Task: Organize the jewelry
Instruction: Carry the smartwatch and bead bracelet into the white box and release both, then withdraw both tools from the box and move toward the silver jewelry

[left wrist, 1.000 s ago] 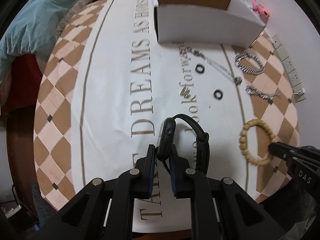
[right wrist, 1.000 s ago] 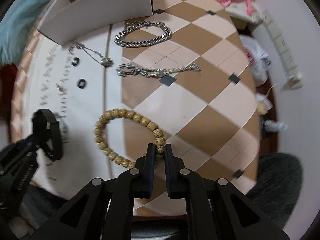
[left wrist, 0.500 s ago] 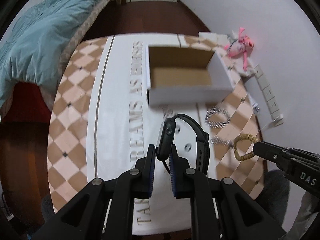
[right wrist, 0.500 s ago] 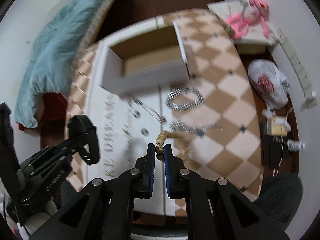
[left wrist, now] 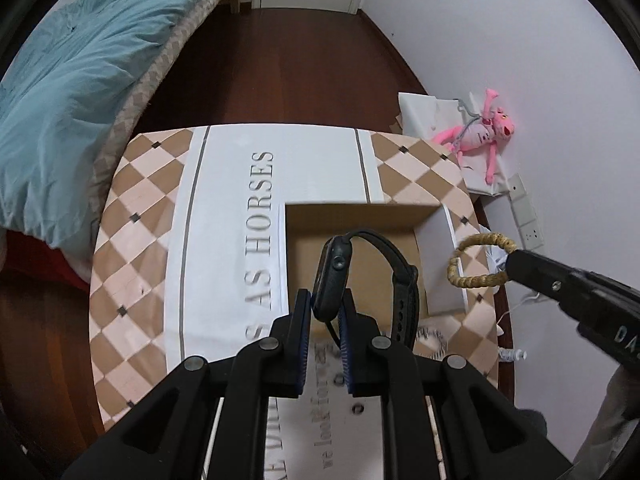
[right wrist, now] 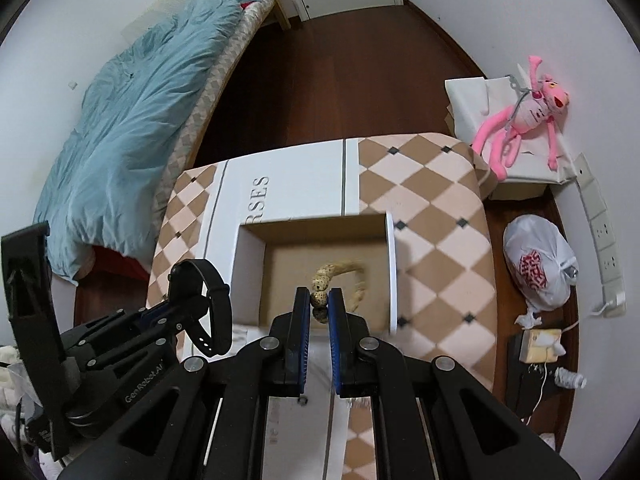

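Note:
My left gripper (left wrist: 324,308) is shut on a black smartwatch (left wrist: 334,276) and holds it in the air above the open cardboard box (left wrist: 436,264); it also shows at the left of the right wrist view (right wrist: 188,280). My right gripper (right wrist: 319,304) is shut on a tan beaded bracelet (right wrist: 340,272) that hangs above the box (right wrist: 390,272). In the left wrist view the bracelet (left wrist: 476,260) and the right gripper (left wrist: 516,260) hang over the box's right wall.
The box sits on a table with a checkered and lettered cloth (left wrist: 224,240). A silver chain bracelet (left wrist: 432,340) lies near the box, partly hidden. A bed with a blue duvet (left wrist: 72,92) is at left. A pink plush toy (right wrist: 524,116) and a plastic bag (right wrist: 536,268) are at right.
Both grippers have lifted their items off the table and moved forward to above the box. The table's jewelry has dropped out of view below.

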`<state>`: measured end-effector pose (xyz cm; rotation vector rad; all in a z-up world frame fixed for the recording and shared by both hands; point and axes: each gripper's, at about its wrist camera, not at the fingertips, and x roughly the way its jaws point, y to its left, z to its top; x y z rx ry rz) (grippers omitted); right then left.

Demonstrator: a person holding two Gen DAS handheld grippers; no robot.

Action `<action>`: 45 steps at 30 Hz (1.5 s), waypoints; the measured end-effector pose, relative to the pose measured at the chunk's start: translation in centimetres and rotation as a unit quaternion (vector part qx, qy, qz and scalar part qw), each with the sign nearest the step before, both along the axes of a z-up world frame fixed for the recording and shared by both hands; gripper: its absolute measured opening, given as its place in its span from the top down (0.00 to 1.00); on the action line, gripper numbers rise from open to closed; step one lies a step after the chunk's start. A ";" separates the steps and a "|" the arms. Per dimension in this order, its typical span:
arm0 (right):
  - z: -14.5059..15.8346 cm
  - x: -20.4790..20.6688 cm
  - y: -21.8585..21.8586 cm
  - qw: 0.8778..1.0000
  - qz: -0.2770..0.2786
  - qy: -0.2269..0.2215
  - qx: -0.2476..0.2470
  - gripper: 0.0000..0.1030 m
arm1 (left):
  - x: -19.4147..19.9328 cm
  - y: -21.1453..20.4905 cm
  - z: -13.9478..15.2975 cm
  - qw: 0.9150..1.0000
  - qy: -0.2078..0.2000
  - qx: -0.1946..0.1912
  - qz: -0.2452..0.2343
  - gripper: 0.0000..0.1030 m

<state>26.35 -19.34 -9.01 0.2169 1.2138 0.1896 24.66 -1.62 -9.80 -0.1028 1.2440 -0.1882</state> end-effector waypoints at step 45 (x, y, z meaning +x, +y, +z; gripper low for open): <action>-4.3 -4.4 -0.4 0.986 -0.040 -0.049 -0.157 0.05 | -3.8 1.2 -0.1 0.987 -0.077 0.128 0.067 0.04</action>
